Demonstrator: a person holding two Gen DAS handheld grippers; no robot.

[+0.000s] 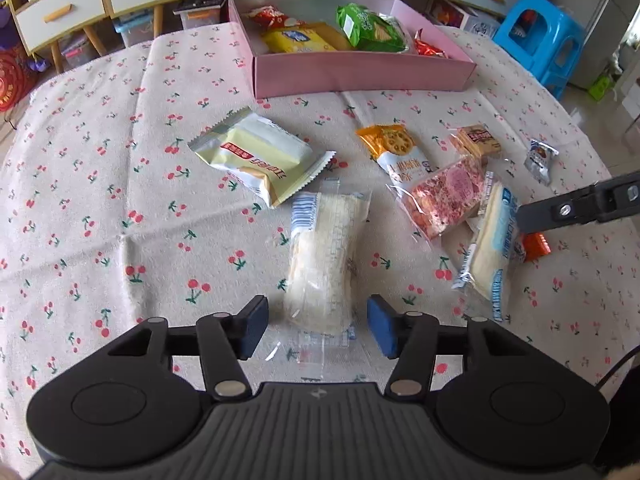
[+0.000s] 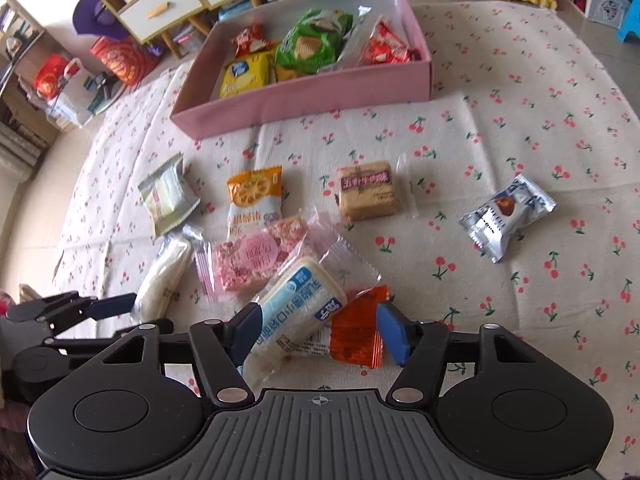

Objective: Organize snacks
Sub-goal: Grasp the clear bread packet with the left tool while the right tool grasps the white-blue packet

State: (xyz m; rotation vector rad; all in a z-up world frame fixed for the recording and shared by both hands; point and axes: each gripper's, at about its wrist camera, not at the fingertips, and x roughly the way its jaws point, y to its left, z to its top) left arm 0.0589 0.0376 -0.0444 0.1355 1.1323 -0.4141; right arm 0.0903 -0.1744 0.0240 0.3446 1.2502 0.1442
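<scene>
While the pink box (image 1: 360, 76) is waiting at the far side of the cloth (image 1: 120, 200) with several snacks already in it, the left gripper (image 1: 318, 330) is straddling a clear-wrapped white cake (image 1: 320, 268), its pads apart and not visibly touching the wrapper. The right gripper (image 2: 320, 332) is reaching over a blue-labelled cake (image 2: 296, 312) and an orange packet (image 2: 360, 328); its left pad is lying against the cake, the right one looking just clear of the packet. To grip well, each should probably be closing across the firm middle, not the loose film, and the right should be taking one item only. The right view is showing the brown biscuit (image 2: 368, 192) and silver packet (image 2: 508, 216) plainly; the left view is squeezing both small near its edge.
</scene>
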